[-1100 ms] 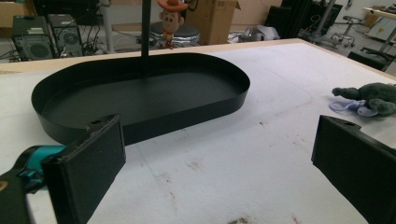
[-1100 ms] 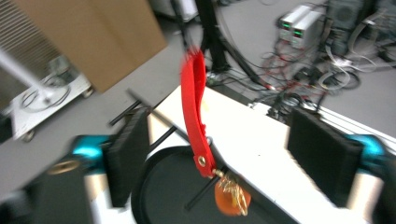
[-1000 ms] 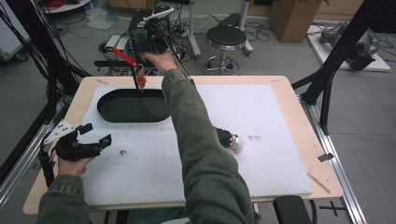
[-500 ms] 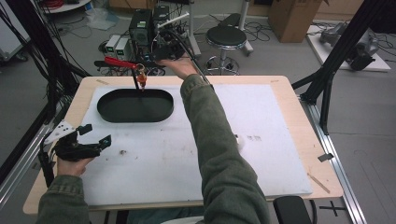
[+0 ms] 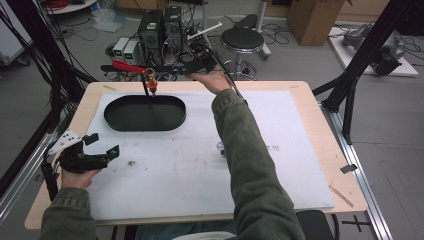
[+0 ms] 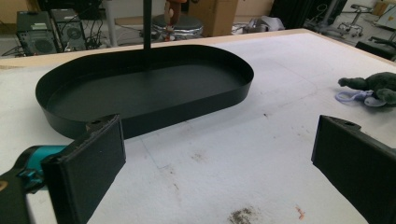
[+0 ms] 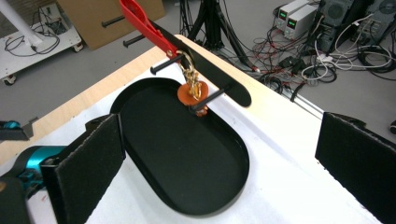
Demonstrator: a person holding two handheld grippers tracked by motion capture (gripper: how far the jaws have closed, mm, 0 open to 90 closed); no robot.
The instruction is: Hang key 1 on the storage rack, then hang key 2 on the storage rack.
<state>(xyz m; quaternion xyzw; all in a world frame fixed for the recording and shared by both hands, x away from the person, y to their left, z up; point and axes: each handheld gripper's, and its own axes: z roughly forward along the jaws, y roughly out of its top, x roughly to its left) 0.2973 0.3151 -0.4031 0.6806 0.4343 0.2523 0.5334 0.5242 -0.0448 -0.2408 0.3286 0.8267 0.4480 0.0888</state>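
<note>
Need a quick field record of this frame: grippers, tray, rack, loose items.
left hand-held gripper: open, holds nothing, near left table edge
right hand-held gripper: open, holds nothing, at far table edge
tray: black oval, nothing inside
rack: black pegs at the tray's far rim
keychain: orange, hangs on a peg
plush toy: dark green, lies on the white mat

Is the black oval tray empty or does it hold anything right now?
Empty. The black oval tray shows a bare floor in both gripper views; the orange keychain charm hangs from a peg above its far rim.
</note>
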